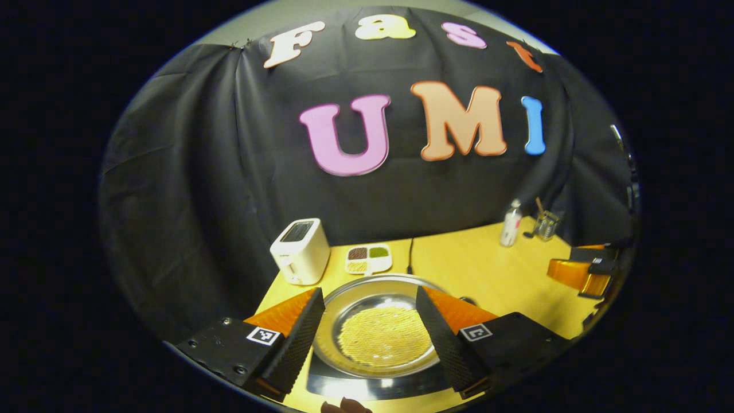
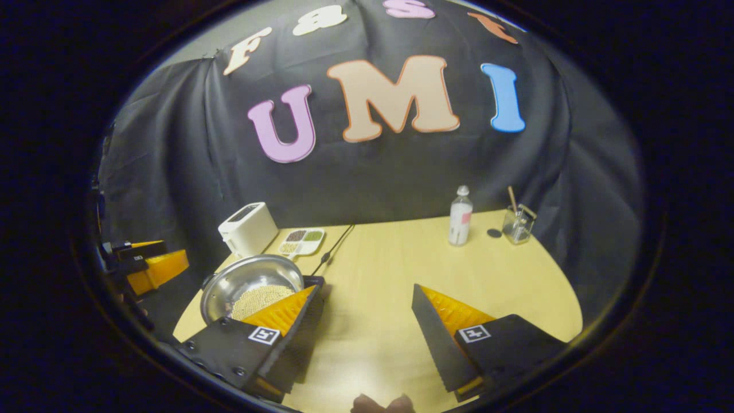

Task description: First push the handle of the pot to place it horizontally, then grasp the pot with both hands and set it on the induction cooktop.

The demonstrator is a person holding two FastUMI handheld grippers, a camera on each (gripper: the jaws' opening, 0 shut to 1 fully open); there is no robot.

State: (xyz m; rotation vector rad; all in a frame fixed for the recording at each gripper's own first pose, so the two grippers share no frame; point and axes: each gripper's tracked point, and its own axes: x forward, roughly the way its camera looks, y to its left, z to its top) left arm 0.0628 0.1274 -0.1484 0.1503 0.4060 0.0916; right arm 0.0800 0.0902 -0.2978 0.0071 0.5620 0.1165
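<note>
— Where's the pot?

— The round shiny steel pot (image 1: 378,335) holding yellow grains sits on the flat black induction cooktop (image 1: 367,387), on the pale wooden table (image 1: 476,269). My left gripper (image 1: 370,335) hangs over it, fingers spread wide, one at each side of the rim; I can't tell if they touch.

— And your right?

— My right gripper (image 2: 367,327) is released too, over bare table, the pot beside its left finger. A white toaster (image 2: 248,229) stands behind.

Both grippers, left (image 1: 370,330) and right (image 2: 367,338): black bodies with screws, a square black-and-white marker tag on each side, wedge-shaped fingers with ribbed inner pads.
</note>
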